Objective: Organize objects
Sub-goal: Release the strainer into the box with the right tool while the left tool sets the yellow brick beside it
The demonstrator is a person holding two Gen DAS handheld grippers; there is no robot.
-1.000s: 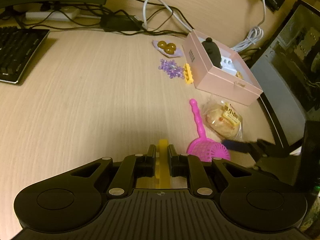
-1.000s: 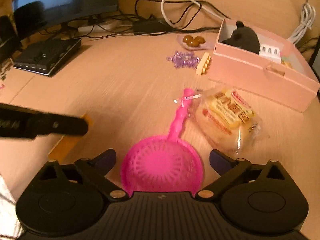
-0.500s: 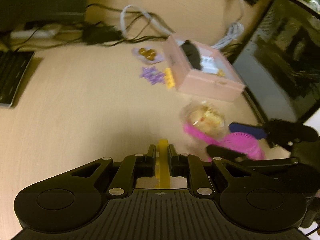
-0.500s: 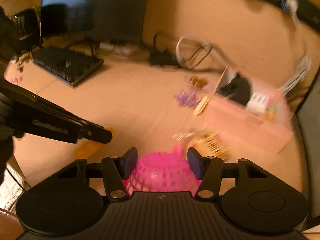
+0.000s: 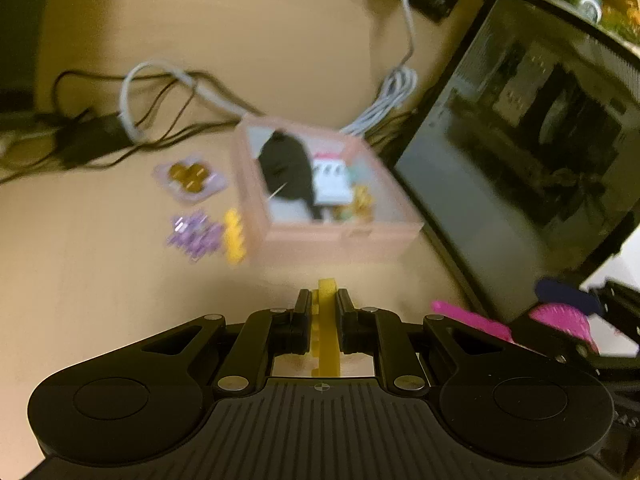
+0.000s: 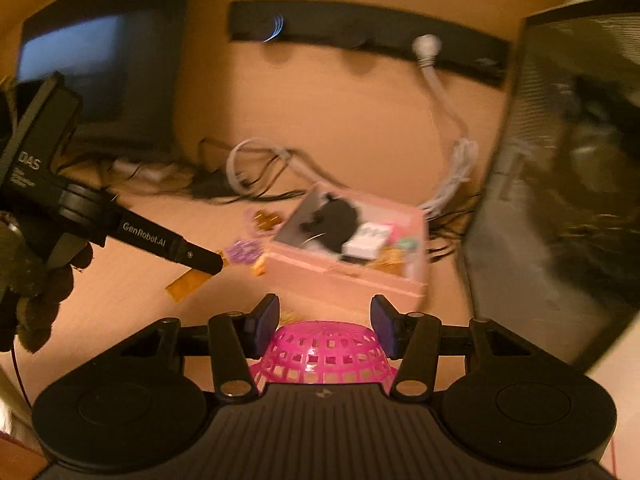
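Wood-grain desk (image 5: 100, 280) filled both views, with a tangle of cables along its back edge and a dark computer case at its right edge. Near that right edge sat an open pink box (image 5: 320, 236) holding a black toy and small bits; just beside its left wall lay a yellow block (image 5: 234, 236), a purple cluster (image 5: 194, 234) and, nearer the back edge, a packet of brown discs (image 5: 190, 174).

Left gripper (image 5: 328, 304) had its fingers clamped on a flat yellow piece (image 5: 329, 320), which stood on edge between the pads. Its long axis ran straight ahead along the fingers, and its tip poked out past them toward the box.

Right gripper (image 6: 324, 318) had just been closing, and its fingers (image 6: 266, 316) were drawn in on the bowl of a pink plastic scoop (image 6: 324, 356). The domed mesh sat low between them, near the gripper body (whether the pads actually pressed it was hard to tell through the blur).

Only the left wrist view showed the scoop's handle (image 5: 472, 318): it stuck out from the right gripper toward the left gripper, so the scoop's long axis ran crosswise to the right fingers. Only the right wrist view showed the gloved left hand (image 6: 36, 280) on its gripper, with the yellow piece hanging clear of the desk.
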